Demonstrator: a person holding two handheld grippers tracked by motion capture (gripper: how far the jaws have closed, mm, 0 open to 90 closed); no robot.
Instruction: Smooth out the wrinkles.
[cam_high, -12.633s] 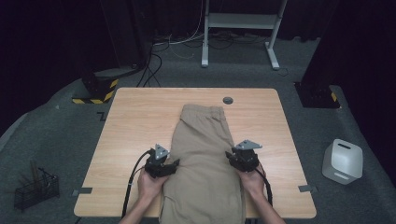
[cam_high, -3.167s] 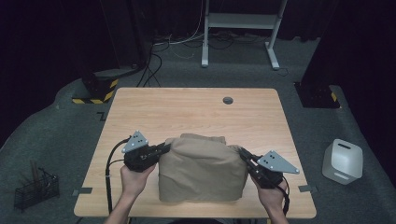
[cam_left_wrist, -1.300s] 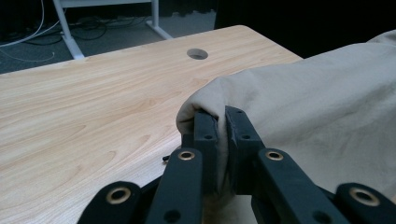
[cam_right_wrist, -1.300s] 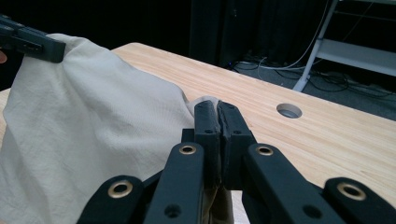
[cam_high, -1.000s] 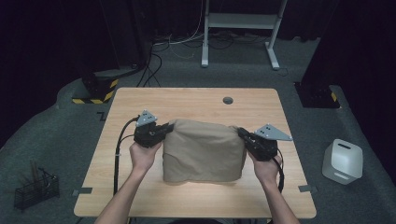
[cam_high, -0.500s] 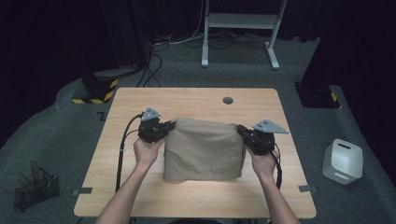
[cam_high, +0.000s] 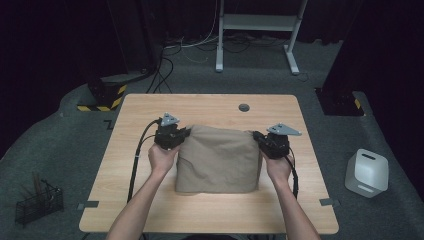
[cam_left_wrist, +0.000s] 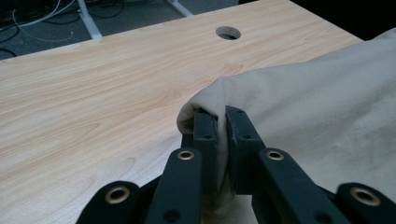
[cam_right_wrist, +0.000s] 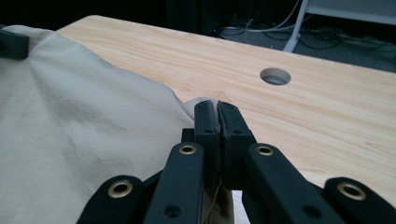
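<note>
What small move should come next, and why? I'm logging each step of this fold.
Probably lower both far corners onto the table and let go. The left tool and right tool each pinch a far corner of the beige cloth, which already lies folded in a compact rectangle, its far edge raised between them.

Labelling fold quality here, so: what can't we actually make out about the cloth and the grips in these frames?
- Layers under the beige cloth: high view, its top layer covers them, so no count.
- Cloth inside the left gripper: left gripper view, the closed jaws hide how deep the pinch goes.
- Same for the right gripper: right gripper view.
- Cloth's near edge: both gripper views, cut off by the frame bottom.
</note>
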